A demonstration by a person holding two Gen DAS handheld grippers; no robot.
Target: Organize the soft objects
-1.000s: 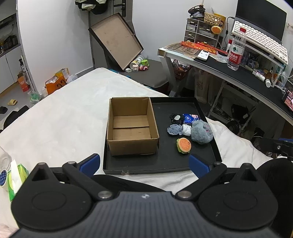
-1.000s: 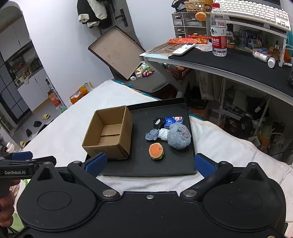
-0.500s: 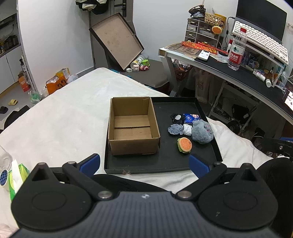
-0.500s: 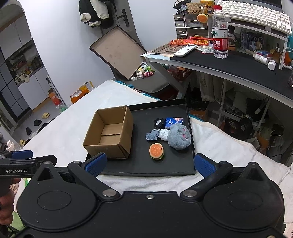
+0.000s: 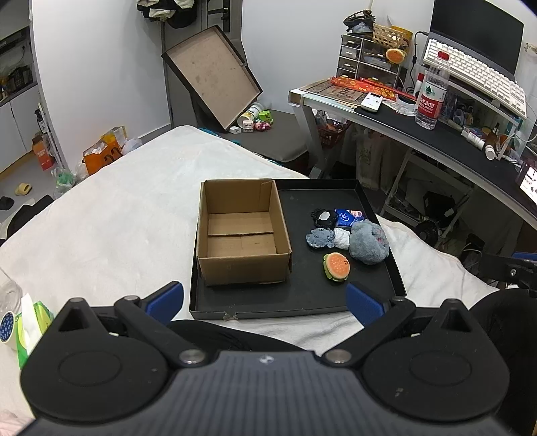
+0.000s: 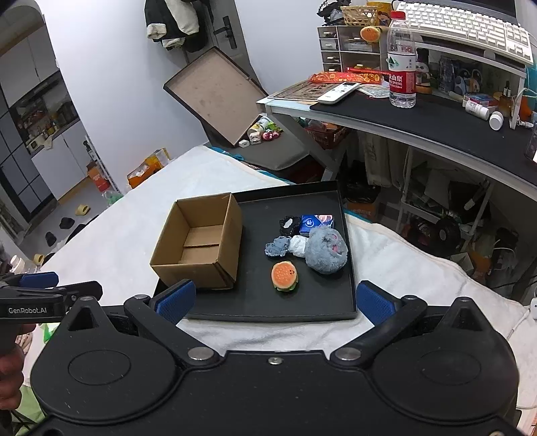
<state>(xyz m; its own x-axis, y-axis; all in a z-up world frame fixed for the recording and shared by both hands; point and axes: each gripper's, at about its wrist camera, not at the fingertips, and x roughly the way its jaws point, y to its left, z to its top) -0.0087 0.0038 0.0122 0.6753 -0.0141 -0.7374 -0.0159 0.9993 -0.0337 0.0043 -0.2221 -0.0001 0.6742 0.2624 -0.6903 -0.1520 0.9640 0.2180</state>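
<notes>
Left claw [image 5: 265,302] wide open, nothing between the blue pads, hovering over the near edge of the bed [image 5: 110,218]. Right claw [image 6: 275,298] same: spread wide, holding nothing, also at the near edge, just short of the black tray [image 6: 322,308].

Tray sits on the white bed cover, ahead of both claws. In the right wrist view its near rim spans the gap between the pads.

On the tray, left half: open cardboard box [image 5: 241,234], upright, nothing visible inside, near wall closest to the left claw.

Right half, near to far:
- burger-shaped plush [image 6: 284,276], nearest soft item, lying alone just past the near rim, roughly centred between the right claw's pads in view but well ahead of them
- grey fuzzy plush [image 6: 326,251], just beyond and right of the burger, near the tray's right wall
- small blue-grey fabric piece [image 6: 277,247] and white crumpled piece [image 6: 299,244], side by side, white one touching the grey plush
- black item with a white patch [image 6: 289,225] and blue packet [image 6: 316,222], farthest, next to each other

All soft items outside the box, well apart from either claw.

Beyond the bed: tabletop [image 6: 436,124] with water bottle [image 6: 401,67] and keyboard [image 6: 470,26].
</notes>
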